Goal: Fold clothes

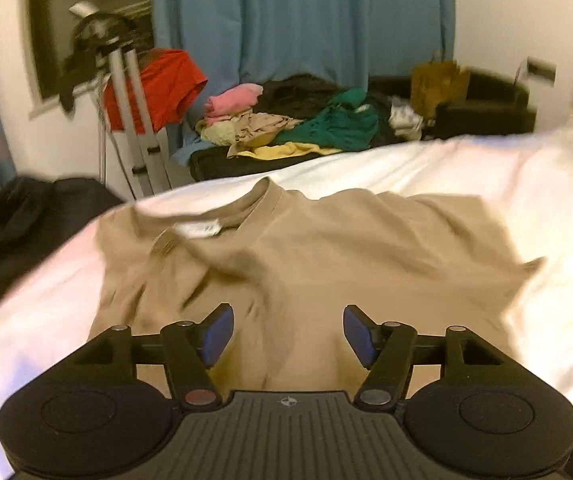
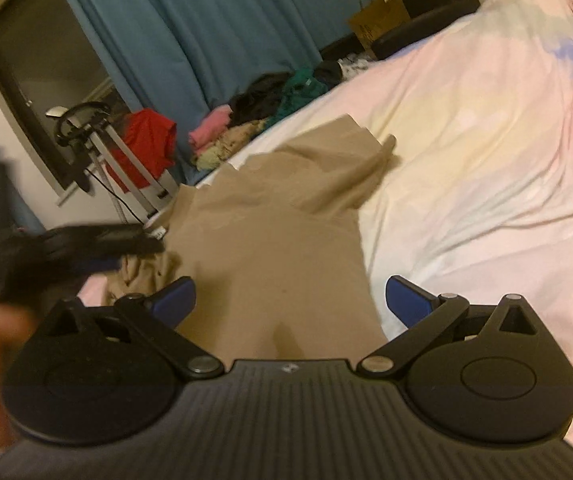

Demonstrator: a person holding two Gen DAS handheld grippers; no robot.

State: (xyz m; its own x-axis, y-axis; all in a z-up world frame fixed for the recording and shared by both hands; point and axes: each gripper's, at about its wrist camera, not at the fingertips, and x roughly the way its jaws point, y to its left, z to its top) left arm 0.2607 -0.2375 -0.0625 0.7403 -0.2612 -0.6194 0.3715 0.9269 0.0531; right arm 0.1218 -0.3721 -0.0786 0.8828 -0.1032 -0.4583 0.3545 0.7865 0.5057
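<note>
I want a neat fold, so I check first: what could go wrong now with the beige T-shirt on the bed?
1. The beige T-shirt lies wrinkled, with its left side bunched; folding now may lock in creases.
2. Both tools are open, left tool and right tool, and hold nothing; a pinch may also catch the white bedsheet.

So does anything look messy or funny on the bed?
Yes. The tan T-shirt lies wrinkled on the white bed, collar crumpled, one side flipped over. Behind it, a pile of clothes sits jumbled, unfolded. Both grippers are open, holding nothing.
</note>
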